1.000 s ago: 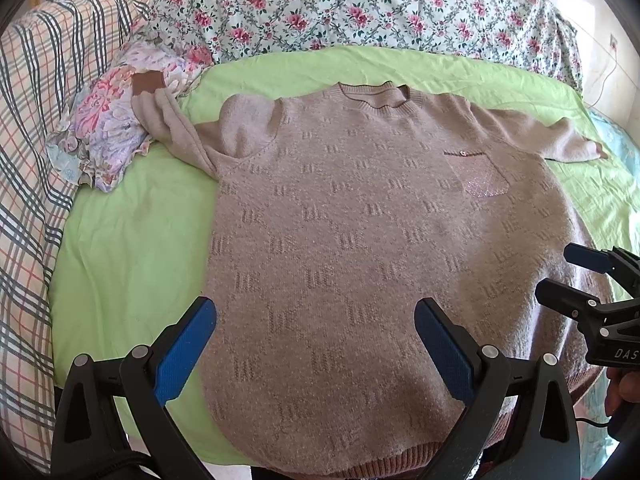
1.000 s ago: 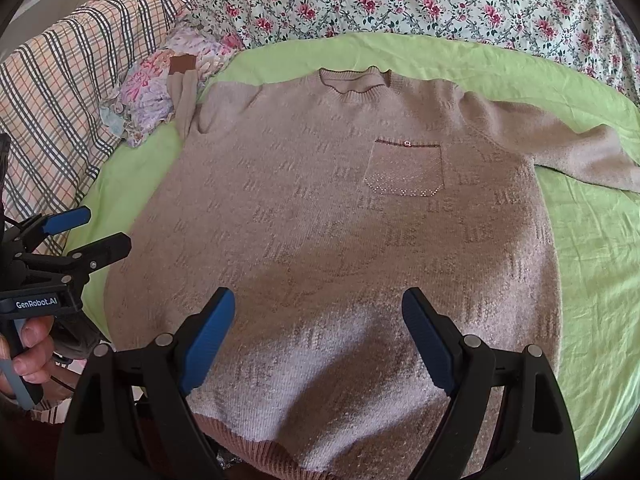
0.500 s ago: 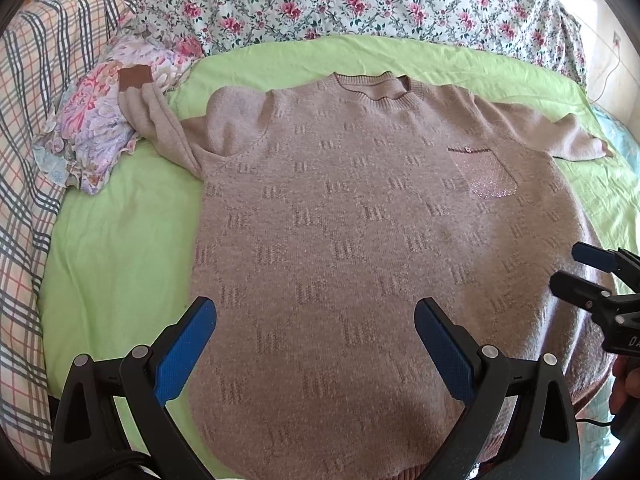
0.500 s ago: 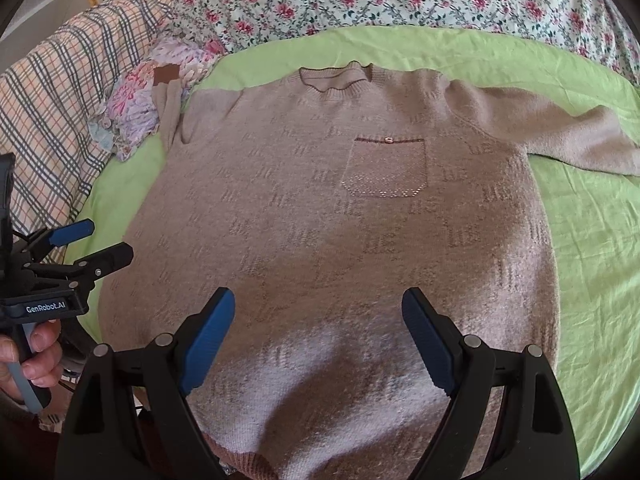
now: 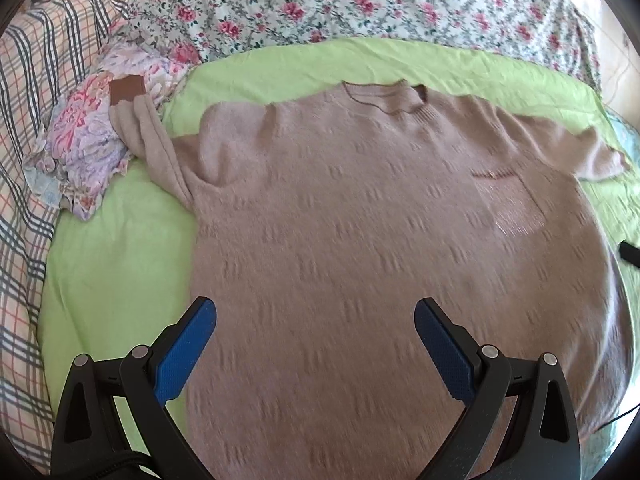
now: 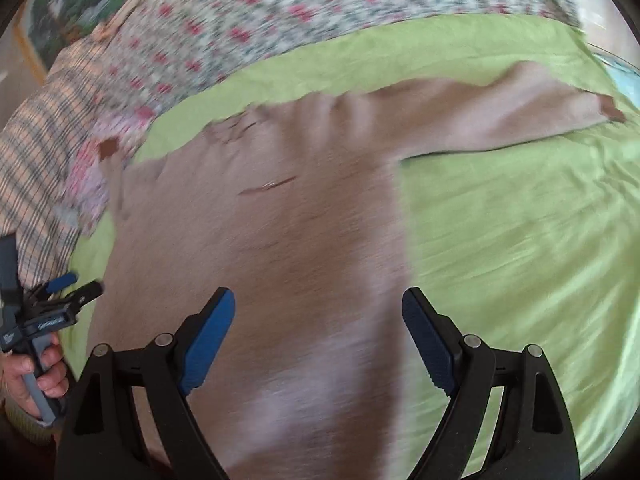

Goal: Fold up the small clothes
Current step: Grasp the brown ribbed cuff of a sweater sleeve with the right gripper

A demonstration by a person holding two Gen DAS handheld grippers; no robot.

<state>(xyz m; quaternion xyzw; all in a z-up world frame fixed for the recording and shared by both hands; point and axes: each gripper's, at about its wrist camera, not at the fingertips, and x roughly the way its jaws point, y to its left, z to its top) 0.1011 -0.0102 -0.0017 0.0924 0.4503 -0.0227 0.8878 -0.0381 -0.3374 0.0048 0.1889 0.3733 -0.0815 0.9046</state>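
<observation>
While sweater [image 5: 360,240] lies flat, face up on green sheet [image 5: 120,264], left gripper [image 5: 316,344] and right gripper [image 6: 318,334] hover wide, empty. Knit looks soft, limp, stretchy; pinch sleeve cuff [image 6: 610,110] or hem corner.

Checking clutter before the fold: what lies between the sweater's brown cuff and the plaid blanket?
In the left wrist view, a crumpled floral garment lies there; the brown cuff of the sweater rests on it, with the plaid blanket just beyond.
</observation>
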